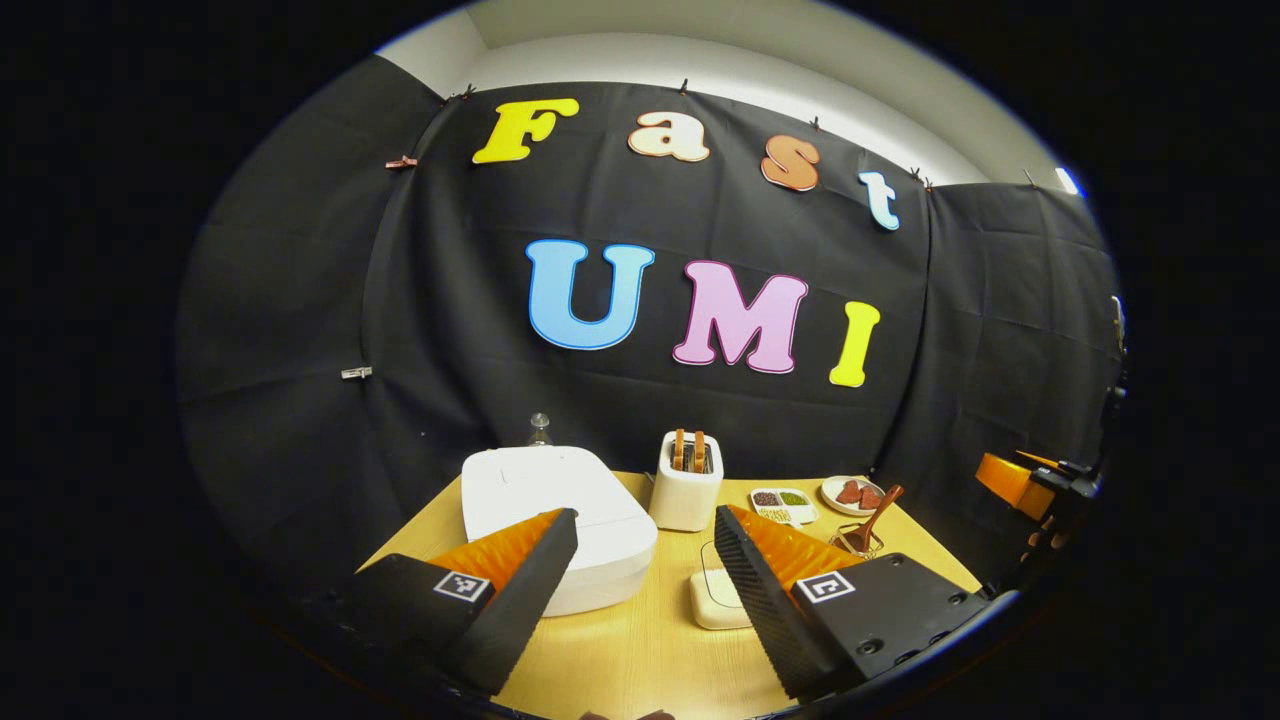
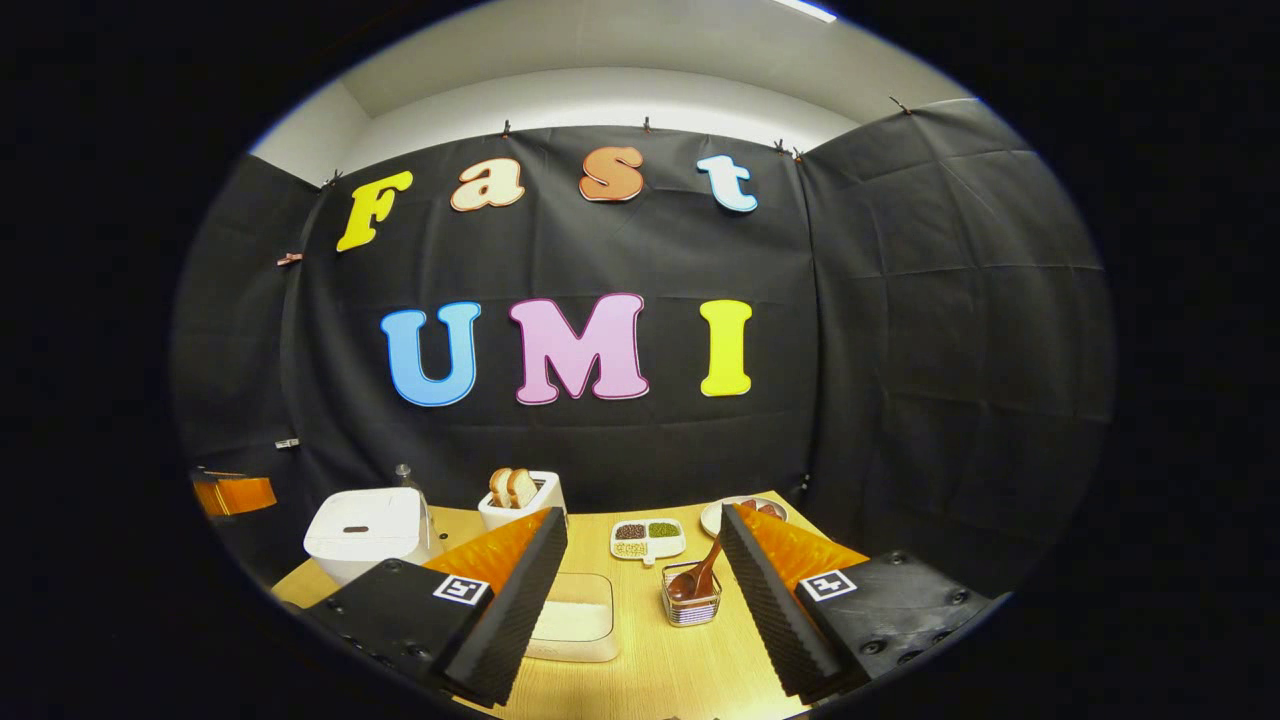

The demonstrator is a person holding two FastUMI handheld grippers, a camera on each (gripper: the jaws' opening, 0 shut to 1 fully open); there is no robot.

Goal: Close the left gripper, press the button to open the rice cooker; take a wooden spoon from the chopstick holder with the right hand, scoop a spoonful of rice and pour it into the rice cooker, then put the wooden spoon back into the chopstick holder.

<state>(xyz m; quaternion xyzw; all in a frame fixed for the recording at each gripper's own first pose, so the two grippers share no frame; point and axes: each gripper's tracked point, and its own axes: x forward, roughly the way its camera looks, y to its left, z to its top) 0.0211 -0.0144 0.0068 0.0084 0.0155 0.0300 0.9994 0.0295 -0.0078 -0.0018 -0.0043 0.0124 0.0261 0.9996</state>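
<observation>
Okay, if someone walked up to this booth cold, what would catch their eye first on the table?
Probably the white rice cooker at the table's left, lid down, with the white toaster holding bread slices just behind it. Toward the right stands a clear chopstick holder with a wooden spoon leaning in it, and a white tray of rice sits in front. Both grippers hover open above the near edge, the right gripper framing the spoon.

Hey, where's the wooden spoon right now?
In the right gripper view the wooden spoon stands in the clear chopstick holder on the table, just in front of the divided dish of beans and right of the rice container.
</observation>
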